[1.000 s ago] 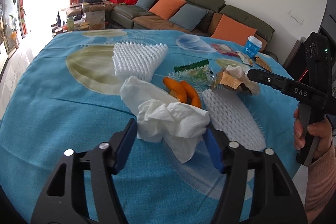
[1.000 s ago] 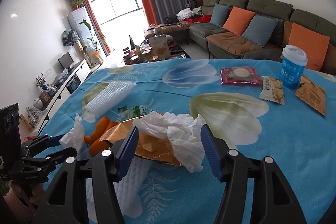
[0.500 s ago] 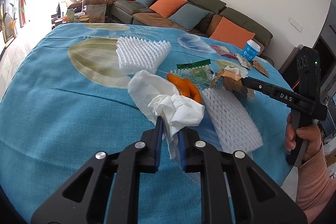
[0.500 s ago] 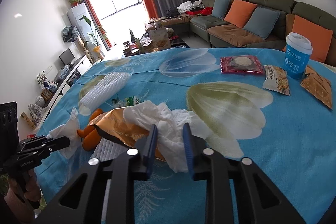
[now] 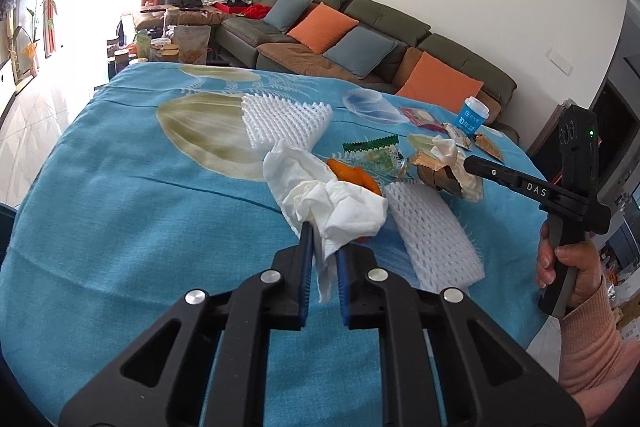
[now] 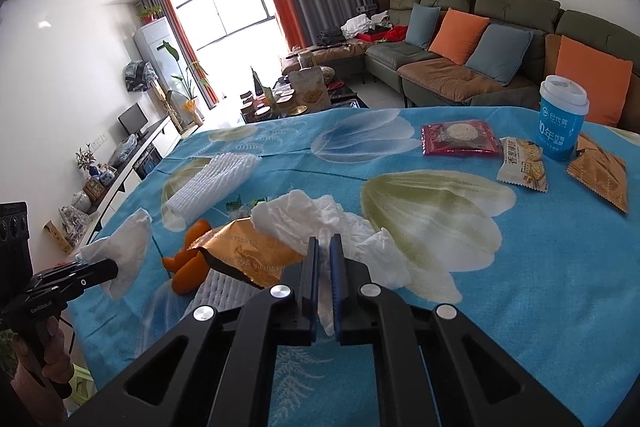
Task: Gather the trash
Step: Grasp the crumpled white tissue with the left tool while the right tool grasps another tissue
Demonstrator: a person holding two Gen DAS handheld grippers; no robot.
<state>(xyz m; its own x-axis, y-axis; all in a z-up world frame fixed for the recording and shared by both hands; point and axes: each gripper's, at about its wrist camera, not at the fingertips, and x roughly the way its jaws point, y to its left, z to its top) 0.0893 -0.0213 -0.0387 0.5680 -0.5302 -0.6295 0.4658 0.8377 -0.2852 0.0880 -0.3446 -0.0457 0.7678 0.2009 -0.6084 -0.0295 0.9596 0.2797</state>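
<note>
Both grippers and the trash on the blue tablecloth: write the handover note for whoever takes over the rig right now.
Left gripper: shut on a crumpled white tissue.
Right gripper: shut on another crumpled white tissue lying over a torn gold foil wrapper.
On the cloth: orange peel, two white foam fruit nets, green wrapper.
Far end: blue paper cup and snack packets.
Done: two tissues gripped. Left: bin them, then everything else. No bin visible.

1. Orange peel (image 5: 352,175) partly hidden behind tissue (image 5: 340,207).
2. Foam net (image 6: 224,289) mostly covered by gold wrapper (image 6: 248,255).
3. Cup (image 5: 473,115) print too small to read.
4. Sleeve (image 5: 592,351) cut off at the frame edge.
</note>
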